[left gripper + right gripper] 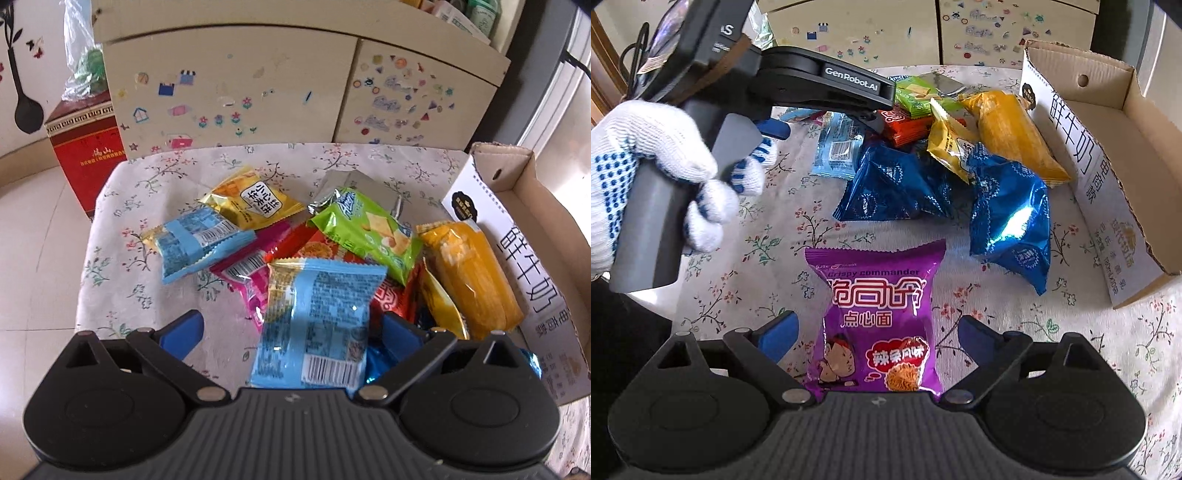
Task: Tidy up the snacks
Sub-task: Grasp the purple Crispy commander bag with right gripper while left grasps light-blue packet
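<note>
A pile of snack packets lies on the floral tablecloth (122,229). My left gripper (291,328) is open above a light blue packet (317,321) that lies between its blue fingers. A second light blue packet (195,243), a yellow one (255,203), a green one (365,232) and an orange one (472,277) lie beyond. My right gripper (879,332) is open over a purple noodle packet (879,317) lying flat between its fingers. Two dark blue packets (1008,218) lie ahead. The left gripper (827,92) shows at upper left, held by a gloved hand (665,170).
An open cardboard box (1108,155) stands on the right of the table; it also shows in the left wrist view (517,206). A sticker-covered cabinet (236,92) stands behind the table. A red box (88,147) stands on the floor at left.
</note>
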